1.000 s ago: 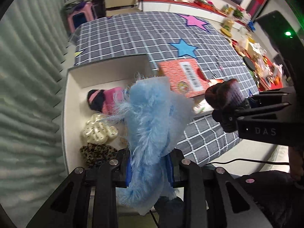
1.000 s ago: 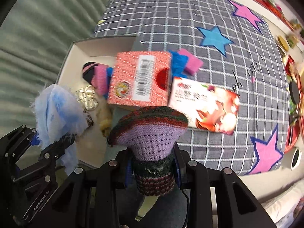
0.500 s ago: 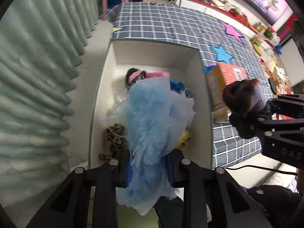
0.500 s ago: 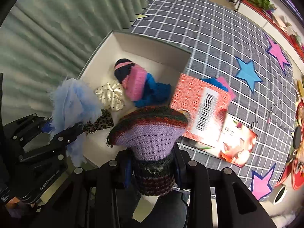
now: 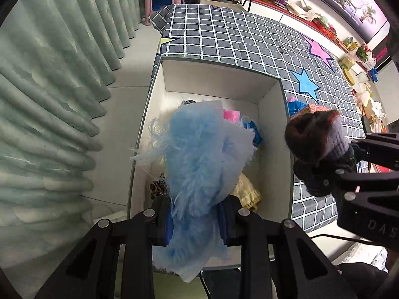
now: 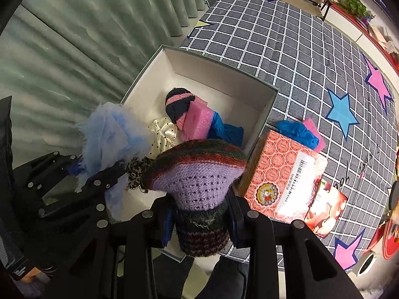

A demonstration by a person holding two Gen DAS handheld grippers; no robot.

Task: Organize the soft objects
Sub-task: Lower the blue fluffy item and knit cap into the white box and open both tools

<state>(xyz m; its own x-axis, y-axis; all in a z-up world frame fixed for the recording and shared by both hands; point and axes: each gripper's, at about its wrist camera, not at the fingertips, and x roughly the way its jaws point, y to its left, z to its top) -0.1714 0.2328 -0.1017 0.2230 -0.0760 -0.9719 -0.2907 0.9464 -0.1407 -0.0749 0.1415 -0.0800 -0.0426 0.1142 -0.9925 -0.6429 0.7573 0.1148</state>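
My left gripper is shut on a fluffy light-blue cloth and holds it above the open white box; it also shows in the right wrist view. My right gripper is shut on a knitted purple, red and dark hat, held over the box's near right corner; the hat also shows in the left wrist view. In the box lie a pink and black sock bundle, a blue cloth, a cream polka-dot piece and a leopard-print piece.
The box sits at the left edge of a grey checked cloth with stars. A red patterned carton, a printed packet and a blue and pink cloth lie right of the box. Green curtains hang on the left.
Both grippers moved left and forward over the box, still holding their cloths. The box now lies directly under the blue cloth, and the hat is closer to the box's right wall.
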